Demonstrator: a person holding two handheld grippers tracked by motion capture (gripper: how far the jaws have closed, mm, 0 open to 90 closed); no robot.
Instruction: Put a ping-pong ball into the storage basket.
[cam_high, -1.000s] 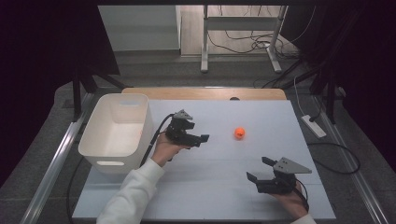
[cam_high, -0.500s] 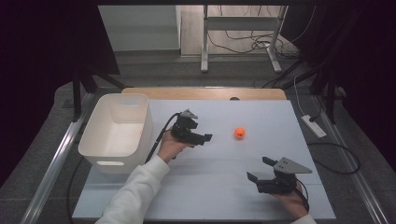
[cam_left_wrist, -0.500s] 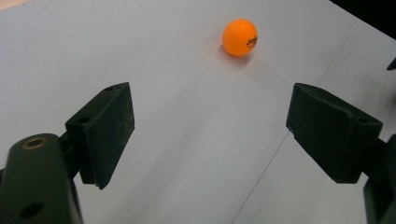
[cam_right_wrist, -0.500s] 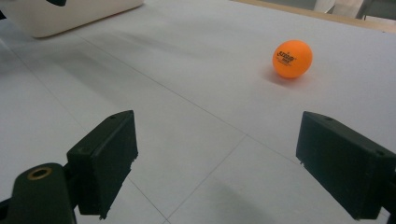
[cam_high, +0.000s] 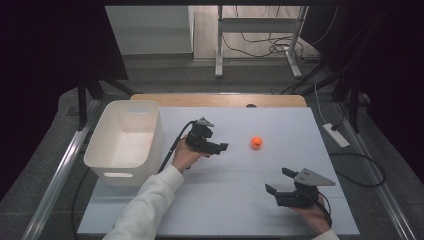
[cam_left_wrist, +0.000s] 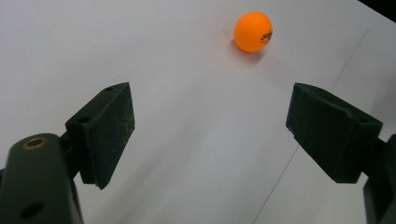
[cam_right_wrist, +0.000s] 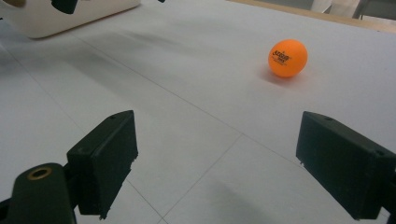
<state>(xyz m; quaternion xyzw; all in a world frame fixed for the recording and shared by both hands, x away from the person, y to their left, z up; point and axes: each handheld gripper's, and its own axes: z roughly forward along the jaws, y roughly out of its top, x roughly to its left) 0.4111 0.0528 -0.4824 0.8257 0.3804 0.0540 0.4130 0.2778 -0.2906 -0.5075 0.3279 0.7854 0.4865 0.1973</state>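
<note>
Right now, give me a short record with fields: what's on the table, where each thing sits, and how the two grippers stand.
surface: white table top
ball: small orange plastic ball, alone on the table, touching nothing
bin: white plastic bin at the table's left edge, nothing seen inside
left gripper: left gripper open, aimed at the ball, short of it
right gripper: right gripper open, near the front right, apart from the ball
held: nothing between either gripper's jaws

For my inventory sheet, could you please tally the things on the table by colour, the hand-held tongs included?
Orange: 1, the ball
White: 1, the bin
Black: 2, the left tongs and the right tongs, both open
Total: 4
</note>
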